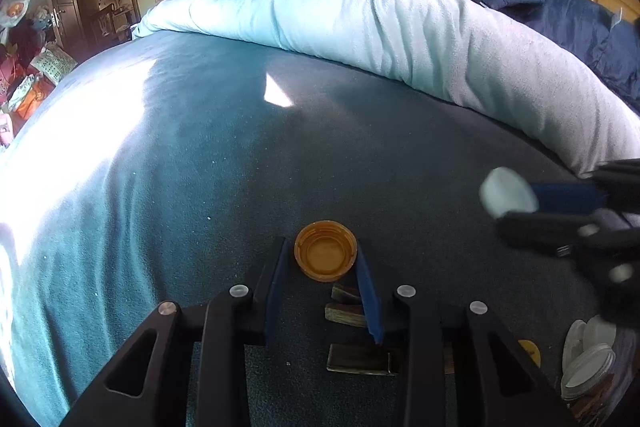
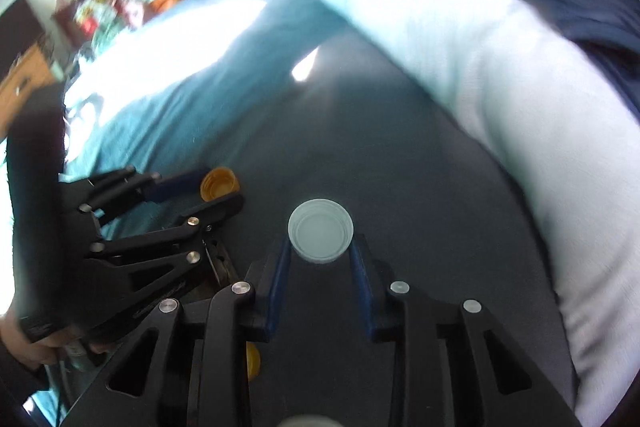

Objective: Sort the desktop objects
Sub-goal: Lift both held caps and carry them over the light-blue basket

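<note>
An orange bottle cap (image 1: 325, 259), hollow side up, sits between the blue pads of my left gripper (image 1: 321, 245), which is shut on it just above the dark bedspread (image 1: 200, 155). In the right wrist view a white cap (image 2: 321, 229) is pinched between the pads of my right gripper (image 2: 321, 242), also hollow side up. Each view shows the other tool: the right gripper (image 1: 516, 207) with the white cap (image 1: 508, 191) at the far right, and the left gripper (image 2: 220, 191) with the orange cap (image 2: 219, 181) at the left.
Small wooden blocks (image 1: 360, 359) lie under my left gripper. A pile of white caps (image 1: 588, 363) and another orange cap (image 1: 530, 351) lie at the lower right. A rolled pale blanket (image 1: 400, 39) bounds the far side. A hand (image 2: 24, 343) holds the left tool.
</note>
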Demonstrator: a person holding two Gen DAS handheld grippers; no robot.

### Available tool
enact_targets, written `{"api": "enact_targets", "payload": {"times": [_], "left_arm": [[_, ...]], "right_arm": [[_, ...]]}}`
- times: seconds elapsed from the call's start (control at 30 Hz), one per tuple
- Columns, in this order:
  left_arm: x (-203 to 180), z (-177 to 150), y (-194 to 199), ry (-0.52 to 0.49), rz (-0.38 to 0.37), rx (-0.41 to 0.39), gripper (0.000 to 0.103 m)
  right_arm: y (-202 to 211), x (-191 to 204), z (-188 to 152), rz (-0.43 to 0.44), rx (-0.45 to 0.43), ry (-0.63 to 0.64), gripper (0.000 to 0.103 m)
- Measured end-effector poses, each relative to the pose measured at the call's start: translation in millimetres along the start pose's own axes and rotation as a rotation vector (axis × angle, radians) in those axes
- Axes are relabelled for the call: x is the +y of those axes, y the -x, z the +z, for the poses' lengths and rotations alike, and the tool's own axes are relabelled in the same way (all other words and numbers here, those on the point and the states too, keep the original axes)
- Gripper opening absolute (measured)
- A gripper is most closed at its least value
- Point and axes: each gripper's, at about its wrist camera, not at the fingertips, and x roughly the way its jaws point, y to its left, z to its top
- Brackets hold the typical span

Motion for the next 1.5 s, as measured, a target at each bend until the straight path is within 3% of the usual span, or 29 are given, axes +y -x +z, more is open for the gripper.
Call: {"api": "enact_targets", "payload": {"times": [0.13, 0.23, 0.47, 0.73, 1.13, 1.5], "left_arm": [[-0.9, 4.3, 14.0, 0.01, 0.019, 0.026, 0.03], [-1.9, 11.9, 45.5, 0.051, 0.0, -0.005, 0.03], [-14.0, 61.0, 155.9, -0.003, 0.052, -0.139, 0.03], [5.8, 101.8, 271.5, 0.003, 0.113, -0.237, 0.03], [72.5, 76.6, 384.0, 0.077, 0.277, -0.251, 0.03], [158.9, 36.8, 455.2, 0.182, 0.385, -0.242, 0.03]], "right_arm": [[40.0, -13.9, -4.0, -0.047, -0.027, -0.019, 0.029], [77.3, -24.7, -5.3, -0.086, -0.06, -0.028, 0.029], [165.7, -35.9, 1.7, -0.114, -0.15, -0.051, 0.029], [258.9, -1.4, 26.7, -0.099, -0.277, -0.061, 0.029], [331.9, 64.9, 77.8, -0.052, -0.374, -0.043, 0.029], [340.6, 169.5, 106.2, 0.023, -0.377, 0.045, 0.029]]}}
